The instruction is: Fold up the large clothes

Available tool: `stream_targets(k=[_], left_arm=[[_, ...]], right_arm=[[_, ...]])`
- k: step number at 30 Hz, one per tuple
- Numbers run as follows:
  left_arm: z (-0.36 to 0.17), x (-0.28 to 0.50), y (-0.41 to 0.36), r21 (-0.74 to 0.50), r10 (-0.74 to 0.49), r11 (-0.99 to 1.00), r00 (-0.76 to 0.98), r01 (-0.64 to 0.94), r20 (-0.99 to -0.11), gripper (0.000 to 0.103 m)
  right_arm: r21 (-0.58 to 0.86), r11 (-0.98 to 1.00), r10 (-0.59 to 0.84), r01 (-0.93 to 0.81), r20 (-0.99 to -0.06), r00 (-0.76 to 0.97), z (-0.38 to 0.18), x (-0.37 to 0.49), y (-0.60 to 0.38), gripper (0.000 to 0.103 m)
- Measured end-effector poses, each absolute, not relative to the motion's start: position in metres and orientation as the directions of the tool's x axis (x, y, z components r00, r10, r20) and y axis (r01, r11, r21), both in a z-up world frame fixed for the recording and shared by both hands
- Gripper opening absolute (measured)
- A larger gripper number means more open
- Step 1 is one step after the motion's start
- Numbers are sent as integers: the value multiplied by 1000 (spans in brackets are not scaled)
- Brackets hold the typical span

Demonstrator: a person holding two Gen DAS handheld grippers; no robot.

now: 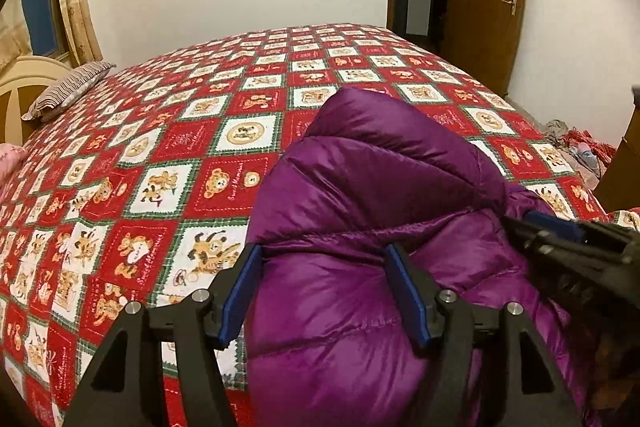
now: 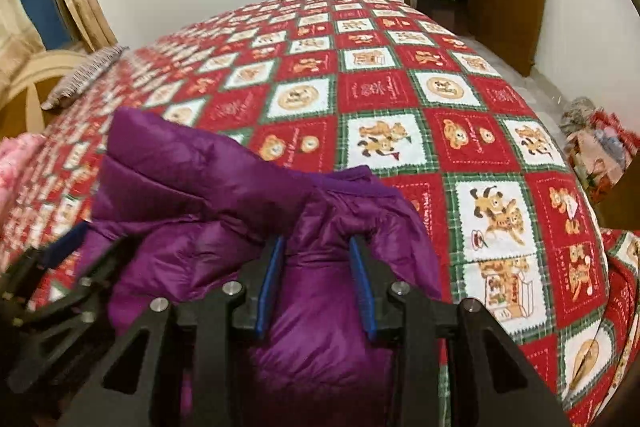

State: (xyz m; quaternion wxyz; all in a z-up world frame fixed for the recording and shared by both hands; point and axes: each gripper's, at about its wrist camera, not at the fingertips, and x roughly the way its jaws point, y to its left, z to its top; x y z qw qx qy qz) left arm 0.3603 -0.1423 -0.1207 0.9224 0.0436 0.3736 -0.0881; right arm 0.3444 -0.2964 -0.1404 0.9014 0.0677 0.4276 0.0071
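Both fingers [image 1: 408,291] straddle jacket [image 1: 360,195]; bedspread [image 1: 160,147] beyond.

Warm, fairly dim indoor light gives both views a yellowish cast. Fisheye distortion bends the walls and door frame, with dark vignetting at the corners. The right wrist view is smeared by motion blur along its left edge. The purple jacket [image 1: 360,227] carries soft sheen.

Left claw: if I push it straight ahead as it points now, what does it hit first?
The purple down jacket: its puffed bulk already sits between the left claw's open fingers and rises ahead. The bedspread comes only beyond it.
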Motion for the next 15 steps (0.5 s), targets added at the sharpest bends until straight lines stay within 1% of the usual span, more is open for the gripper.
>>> stream_targets(k=[4, 10, 12, 14, 15], left_arm=[[-121, 367, -147, 21, -130, 978, 690, 206, -712, 67], [-115, 383, -158, 79, -120, 966, 696, 247, -708, 71], [-114, 393, -161, 91, -109, 966, 701, 241, -705, 74], [-117, 406, -167, 106, -95, 965, 697, 239, -710, 80], [-120, 411, -169, 113, -88, 964, 693, 239, -716, 81]], right_arm=[[109, 993, 61, 34, -762, 645, -152, 346, -300, 37], [165, 986, 101, 28, -719, 688, -167, 341, -312, 36], [155, 988, 97, 21, -712, 695, -168, 337, -310, 36], [172, 985, 112, 17, -709, 697, -169, 337, -313, 36], [185, 983, 121, 16, -707, 697, -169, 337, -314, 36]])
